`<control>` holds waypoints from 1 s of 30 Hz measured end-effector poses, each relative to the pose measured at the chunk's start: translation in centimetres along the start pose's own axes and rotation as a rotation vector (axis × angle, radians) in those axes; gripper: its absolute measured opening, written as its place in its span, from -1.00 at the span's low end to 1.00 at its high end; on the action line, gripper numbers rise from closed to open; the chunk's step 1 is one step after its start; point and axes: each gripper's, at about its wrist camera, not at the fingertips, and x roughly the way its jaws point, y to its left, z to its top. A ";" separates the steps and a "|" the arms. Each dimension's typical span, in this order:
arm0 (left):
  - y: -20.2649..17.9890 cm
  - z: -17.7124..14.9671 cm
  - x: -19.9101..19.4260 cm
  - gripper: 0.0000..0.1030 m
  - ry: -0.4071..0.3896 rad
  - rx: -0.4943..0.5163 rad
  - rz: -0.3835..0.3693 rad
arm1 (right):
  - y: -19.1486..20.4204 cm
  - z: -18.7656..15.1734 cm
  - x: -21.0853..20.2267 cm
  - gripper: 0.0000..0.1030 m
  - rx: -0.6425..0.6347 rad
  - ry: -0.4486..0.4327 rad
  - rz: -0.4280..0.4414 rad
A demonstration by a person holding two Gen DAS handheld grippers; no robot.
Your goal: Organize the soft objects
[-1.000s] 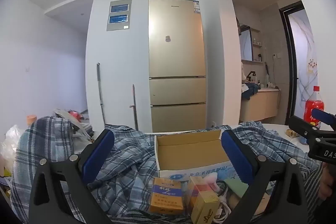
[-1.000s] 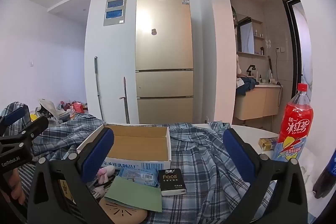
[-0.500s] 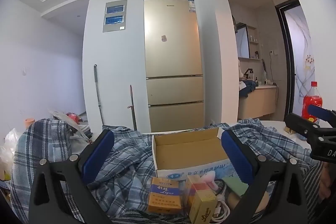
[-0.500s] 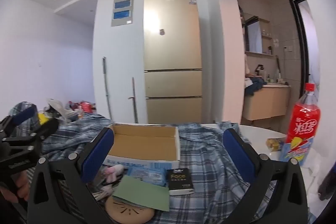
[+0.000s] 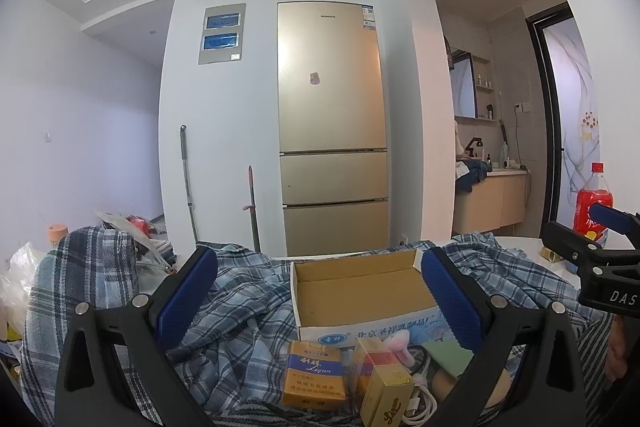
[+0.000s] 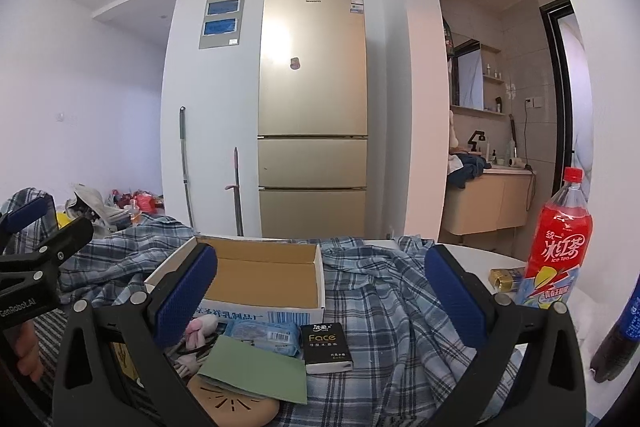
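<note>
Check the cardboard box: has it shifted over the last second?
No. In the right wrist view the cardboard box keeps the same spot behind the Face tissue pack and below the fridge.

Soft plaid cloth shirt (image 6: 384, 311) surrounds a matt cardboard box (image 6: 256, 277) beside a glossy plastic bottle (image 6: 556, 247).

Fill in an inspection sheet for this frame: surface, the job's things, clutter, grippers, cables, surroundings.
Surface: white table, mostly covered.
Job's things: blue plaid shirt spread out; open cardboard box on it, looks empty.
Clutter: black Face tissue pack, green card, blue wipes pack, orange cartons, red ice tea bottle.
Grippers: left gripper and right gripper both open, holding nothing.
Cables: white cable beside the cartons.
Surroundings: gold fridge, washroom counter.
</note>
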 end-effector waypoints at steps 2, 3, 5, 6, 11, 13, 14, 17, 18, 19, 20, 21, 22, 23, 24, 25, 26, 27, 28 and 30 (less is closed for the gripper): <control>0.0 0.0 0.0 1.00 -0.004 -0.006 -0.001 | 0.0 0.0 0.0 1.00 0.004 0.000 -0.017; 0.1 0.0 0.0 1.00 -0.006 -0.011 -0.002 | 0.0 -0.1 0.0 1.00 0.005 -0.002 -0.030; 0.2 0.0 0.1 1.00 -0.004 -0.015 -0.001 | -0.1 -0.1 -0.1 1.00 0.008 -0.005 -0.040; 0.1 0.0 0.1 1.00 -0.003 -0.015 -0.002 | -0.1 -0.1 0.0 1.00 0.005 -0.003 -0.037; 0.2 -0.1 0.2 1.00 0.006 -0.014 -0.005 | 0.3 -0.2 -0.2 1.00 -0.015 -0.011 0.004; 0.3 -0.1 0.2 1.00 0.007 -0.015 -0.015 | 0.5 -0.2 -0.3 1.00 -0.025 -0.015 0.001; 0.2 0.0 0.2 1.00 0.008 -0.012 -0.014 | 0.6 -0.2 -0.3 1.00 -0.028 -0.015 0.002; 0.1 0.0 0.0 1.00 0.001 -0.005 0.003 | 0.6 -0.2 -0.2 1.00 -0.028 -0.010 0.005; 0.1 0.0 -0.1 1.00 -0.005 -0.007 0.003 | 0.5 -0.3 -0.2 1.00 -0.025 -0.008 0.007; 0.1 0.0 -0.2 1.00 -0.008 -0.008 0.000 | 0.4 -0.2 -0.1 1.00 -0.020 -0.005 0.008; 0.1 0.1 -0.2 1.00 -0.009 -0.009 0.000 | 0.3 -0.2 -0.1 1.00 -0.015 -0.003 0.007; 0.1 0.1 -0.2 1.00 -0.007 -0.009 0.000 | 0.2 -0.2 -0.1 1.00 -0.011 0.000 0.005; 0.2 0.1 -0.2 1.00 -0.006 -0.009 0.001 | 0.2 -0.2 -0.1 1.00 -0.008 0.001 0.004; 0.1 0.1 -0.2 1.00 -0.004 -0.009 0.000 | 0.1 -0.2 0.0 1.00 -0.005 0.003 0.004; 0.2 0.1 -0.2 1.00 -0.002 -0.010 0.000 | 0.1 -0.2 0.0 1.00 -0.003 0.004 0.004; 0.2 0.1 -0.2 1.00 -0.004 -0.010 0.001 | 0.1 -0.2 0.0 1.00 -0.002 0.005 0.003; 0.2 0.1 -0.2 1.00 -0.005 -0.010 0.001 | 0.1 -0.2 0.0 1.00 -0.003 0.005 0.002; 0.1 0.2 -0.2 1.00 -0.007 -0.010 0.003 | 0.1 -0.2 0.0 1.00 -0.005 0.005 0.001; 0.2 0.2 -0.3 1.00 -0.013 -0.010 0.015 | 0.2 -0.2 0.0 1.00 -0.008 0.004 0.001; 0.2 0.2 -0.3 1.00 -0.021 -0.013 0.027 | 0.4 -0.2 -0.1 1.00 -0.015 0.002 0.000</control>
